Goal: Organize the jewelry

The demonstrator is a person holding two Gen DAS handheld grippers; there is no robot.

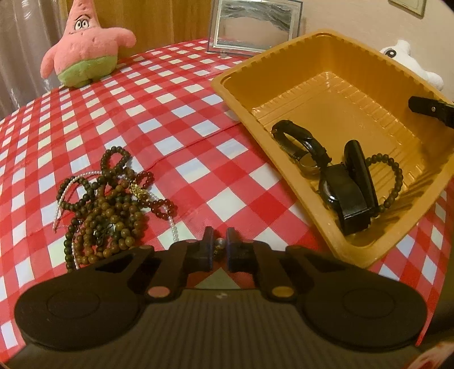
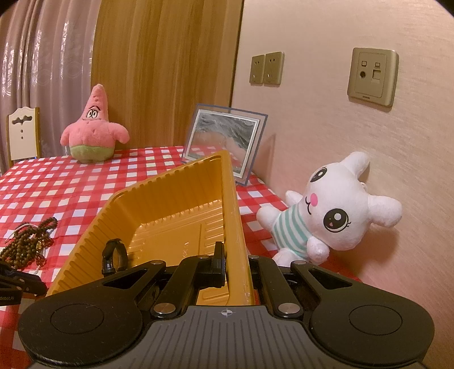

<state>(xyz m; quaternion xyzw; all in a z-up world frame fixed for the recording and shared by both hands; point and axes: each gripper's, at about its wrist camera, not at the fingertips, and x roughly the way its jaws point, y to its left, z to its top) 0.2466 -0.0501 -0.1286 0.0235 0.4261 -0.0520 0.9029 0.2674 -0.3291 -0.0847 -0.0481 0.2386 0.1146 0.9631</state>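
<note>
An orange plastic tray sits on the red checked cloth. It holds black watches, a black band and a dark bead bracelet. A tangle of brown bead bracelets and a pearl strand lies left of the tray. My left gripper hangs low over the cloth beside that pile, its jaws shut on a small beaded piece. My right gripper is shut on the tray wall, one finger inside and the other hidden behind the wall.
A pink starfish plush stands at the back left and a framed picture at the back. A white plush leans on the wall to the right of the tray. A chair back shows past the table's far left edge.
</note>
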